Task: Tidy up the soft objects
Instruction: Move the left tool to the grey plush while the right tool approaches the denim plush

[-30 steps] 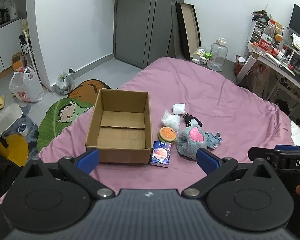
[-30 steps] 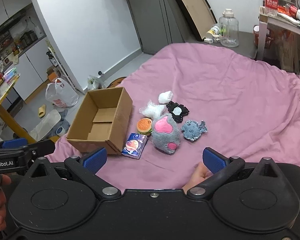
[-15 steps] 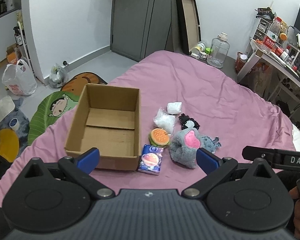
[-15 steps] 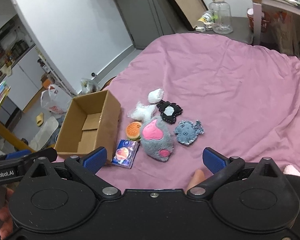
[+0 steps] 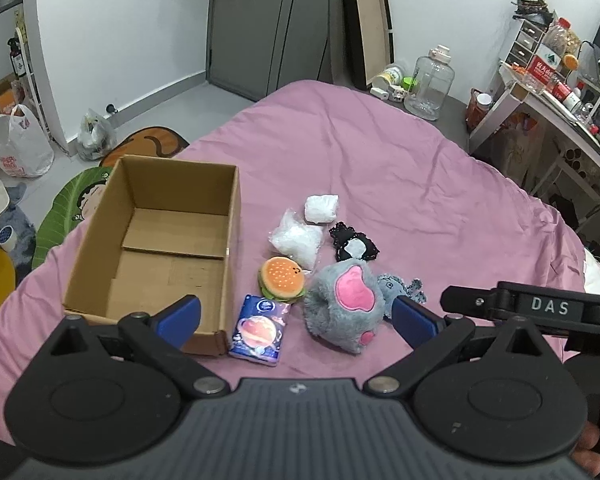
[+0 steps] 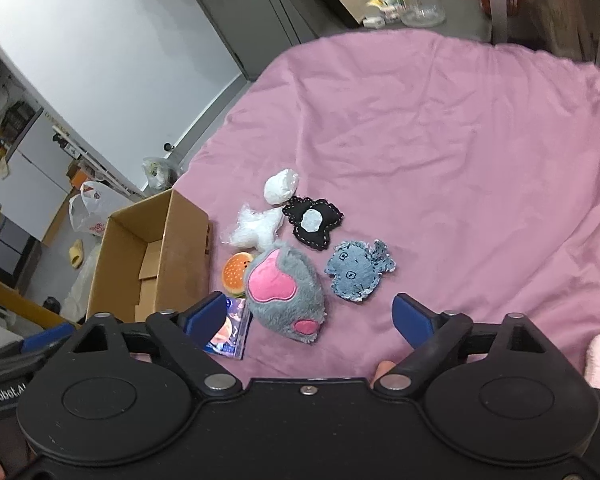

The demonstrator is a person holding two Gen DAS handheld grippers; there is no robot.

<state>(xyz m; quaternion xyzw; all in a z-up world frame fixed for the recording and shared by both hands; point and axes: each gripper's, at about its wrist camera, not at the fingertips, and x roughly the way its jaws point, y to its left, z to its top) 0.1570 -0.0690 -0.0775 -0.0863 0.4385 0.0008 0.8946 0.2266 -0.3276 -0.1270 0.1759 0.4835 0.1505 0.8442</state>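
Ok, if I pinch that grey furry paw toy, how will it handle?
The grey paw plush looks thickly furred and stuffed, so it should squash under the pinch and probably weighs little. It slumps on the pink bedspread, so it likely sags rather than rolls. It touches the burger toy, which may shift.

Each tool has a matte black body with two round discs, silver screws at the pivots and blue pads tipping the black fingers. The left tongs (image 5: 296, 316) bear a ribbed grey centre plate. The right tongs (image 6: 310, 316) show a white "DAS" label (image 5: 550, 306) from the left view. Bare fingertips (image 6: 382, 370) peek out.
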